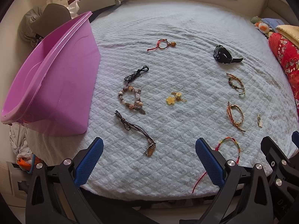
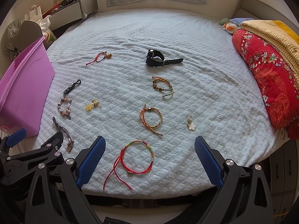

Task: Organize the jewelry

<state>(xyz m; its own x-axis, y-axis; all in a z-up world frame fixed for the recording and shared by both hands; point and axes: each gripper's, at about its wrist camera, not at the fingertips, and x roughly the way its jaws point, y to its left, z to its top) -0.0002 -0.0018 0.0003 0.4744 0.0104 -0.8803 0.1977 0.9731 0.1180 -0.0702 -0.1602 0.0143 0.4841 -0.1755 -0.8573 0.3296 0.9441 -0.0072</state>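
Note:
Several pieces of jewelry lie spread on a pale quilted bed. A pink plastic tub stands at the left. A beaded bracelet, a brown cord pendant, a yellow flower charm, a black watch, an orange braided bracelet and a red-rainbow string bracelet lie apart. My left gripper is open and empty above the near edge. My right gripper is open around the red-rainbow bracelet's place.
A red patterned pillow and a yellow blanket lie at the bed's right edge, with plush toys behind. A white flower charm, a green-orange bracelet and a red cord bracelet also lie on the bed.

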